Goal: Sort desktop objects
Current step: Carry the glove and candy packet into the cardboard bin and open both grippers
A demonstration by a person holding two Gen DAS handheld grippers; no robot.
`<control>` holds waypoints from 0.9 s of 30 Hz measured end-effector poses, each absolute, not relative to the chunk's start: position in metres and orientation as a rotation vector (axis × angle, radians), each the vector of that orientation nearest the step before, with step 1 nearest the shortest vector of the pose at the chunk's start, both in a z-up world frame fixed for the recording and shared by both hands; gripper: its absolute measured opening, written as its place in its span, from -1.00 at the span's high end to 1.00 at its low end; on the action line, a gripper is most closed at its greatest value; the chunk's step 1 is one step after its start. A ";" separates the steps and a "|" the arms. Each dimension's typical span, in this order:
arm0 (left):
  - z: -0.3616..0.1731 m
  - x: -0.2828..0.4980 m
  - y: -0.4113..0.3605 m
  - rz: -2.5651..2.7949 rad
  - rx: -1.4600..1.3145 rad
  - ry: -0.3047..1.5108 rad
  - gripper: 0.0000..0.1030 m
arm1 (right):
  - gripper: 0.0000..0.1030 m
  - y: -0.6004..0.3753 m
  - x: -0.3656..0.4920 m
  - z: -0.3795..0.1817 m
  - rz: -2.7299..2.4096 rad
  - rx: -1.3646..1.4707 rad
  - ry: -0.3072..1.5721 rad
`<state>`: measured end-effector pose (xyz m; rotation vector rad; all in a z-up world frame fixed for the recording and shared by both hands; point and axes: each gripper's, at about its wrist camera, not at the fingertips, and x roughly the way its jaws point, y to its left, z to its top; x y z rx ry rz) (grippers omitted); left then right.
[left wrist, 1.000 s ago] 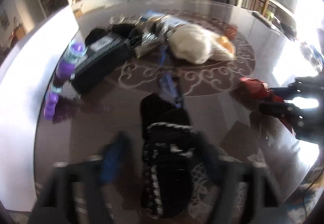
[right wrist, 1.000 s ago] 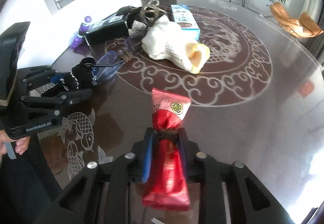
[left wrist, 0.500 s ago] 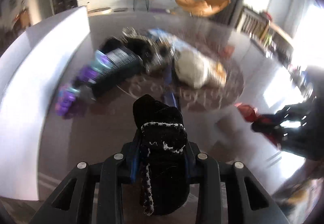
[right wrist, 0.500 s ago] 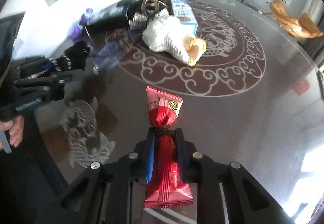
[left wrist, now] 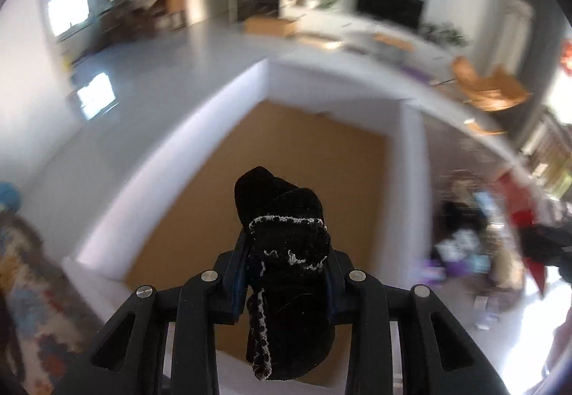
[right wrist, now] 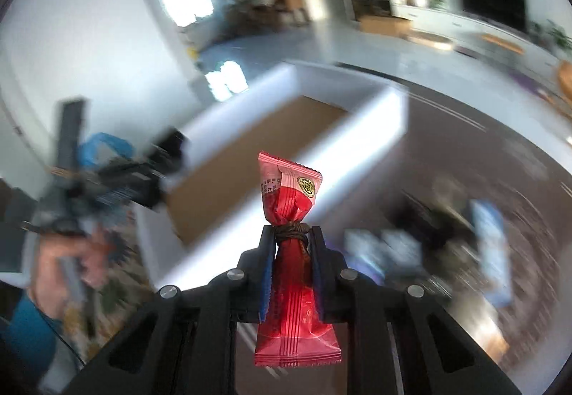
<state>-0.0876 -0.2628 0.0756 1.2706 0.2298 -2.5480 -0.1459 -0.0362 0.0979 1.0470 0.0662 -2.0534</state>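
A white-walled box (left wrist: 411, 159) with a flat brown cardboard floor fills the middle of the left wrist view; its walls are smooth, thick and straight-edged. In the right wrist view the same box (right wrist: 361, 130) stands at the edge of a dark glossy table (right wrist: 464, 159) with a pale swirled pattern. To the right on that table lies a blurred heap of things, too smeared to tell apart. A patterned rug (left wrist: 32, 291) in mixed colours shows at the lower left.

The left gripper (left wrist: 286, 273) is pressed in on a black sock (left wrist: 286, 252), held over the box floor. The sock is soft, fuzzy knit, folded into a rounded lump above the pads, with a thin whitish stitched edge and a braided-looking strip hanging below. The blue-lined fingers (left wrist: 237, 279) squeeze it from both sides.

The right gripper (right wrist: 291, 252) pinches a red snack packet (right wrist: 291, 202) at its narrow waist, where a dark band is tied around it. The packet is shiny crinkled foil, flared above and below the pinch, with crimped ends and a small gold round seal near the top. It hangs in front of the box's near wall, above the table. At the left of this view a hand (right wrist: 64, 270) with a blue sleeve grips the other tool, blurred.
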 end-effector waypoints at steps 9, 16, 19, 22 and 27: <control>0.012 -0.090 -0.285 -2.312 1.461 -0.039 -0.71 | -0.54 -0.184 -0.152 0.021 -2.049 1.049 0.366; -0.026 -0.082 -0.255 -2.151 1.496 -0.405 -0.69 | -0.55 -0.199 -0.135 -0.005 -2.043 1.024 0.705; -0.025 -0.072 -0.257 -2.152 1.526 -0.311 -0.69 | -0.55 -0.188 -0.136 -0.001 -2.055 1.074 0.642; -0.023 -0.062 -0.257 -2.160 1.519 -0.245 -0.69 | -0.55 -0.175 -0.133 0.005 -2.054 1.072 0.554; -0.009 -0.042 -0.251 -2.233 1.392 -0.149 -0.70 | -0.54 -0.151 -0.127 0.024 -2.147 1.006 0.425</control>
